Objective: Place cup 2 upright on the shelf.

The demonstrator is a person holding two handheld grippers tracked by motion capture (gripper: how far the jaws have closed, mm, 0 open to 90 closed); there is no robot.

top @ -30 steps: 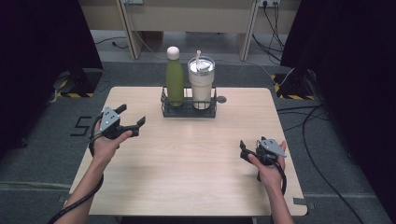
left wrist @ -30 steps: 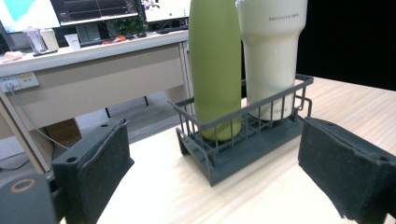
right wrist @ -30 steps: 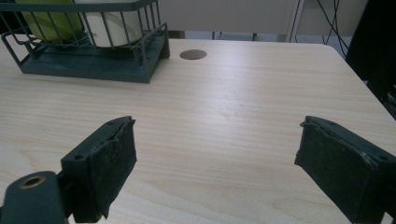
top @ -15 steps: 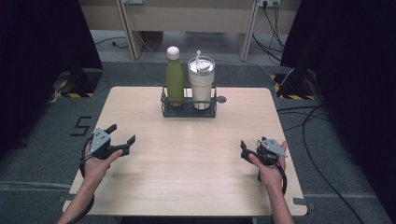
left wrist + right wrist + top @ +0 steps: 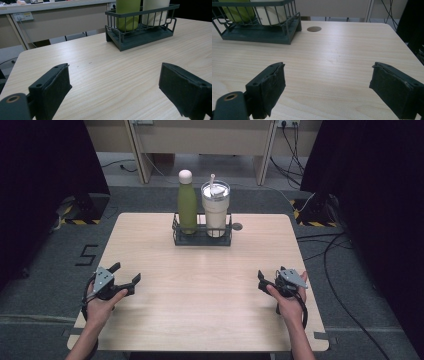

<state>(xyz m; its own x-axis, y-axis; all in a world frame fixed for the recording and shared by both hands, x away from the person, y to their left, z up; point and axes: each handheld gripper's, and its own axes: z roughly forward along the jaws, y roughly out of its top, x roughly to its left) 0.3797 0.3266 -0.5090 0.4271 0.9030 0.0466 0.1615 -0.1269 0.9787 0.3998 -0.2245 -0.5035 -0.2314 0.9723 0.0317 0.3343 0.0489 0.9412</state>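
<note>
I am holding two grippers over the near part of the table (image 5: 200,285), one at each side, well apart from each other. The left gripper (image 5: 125,279) is sitting near the left edge with its jaws standing wide apart and nothing between them; the left gripper view is showing bare wood between the two black pads. The right gripper (image 5: 261,281) is sitting near the right edge, jaws likewise apart and empty, though they have just been closing slightly.

Farther off, at the far middle of the table, I am seeing one dark wire caddy (image 5: 202,239), well apart from both grippers. It is holding two containers, both upright: one green bottle (image 5: 187,207) with a pale cap in the left compartment, and one white tumbler (image 5: 216,210) with a lid and straw in the right compartment. One small round dark disc (image 5: 237,226) is lying on the tabletop just beside the caddy's right end.
</note>
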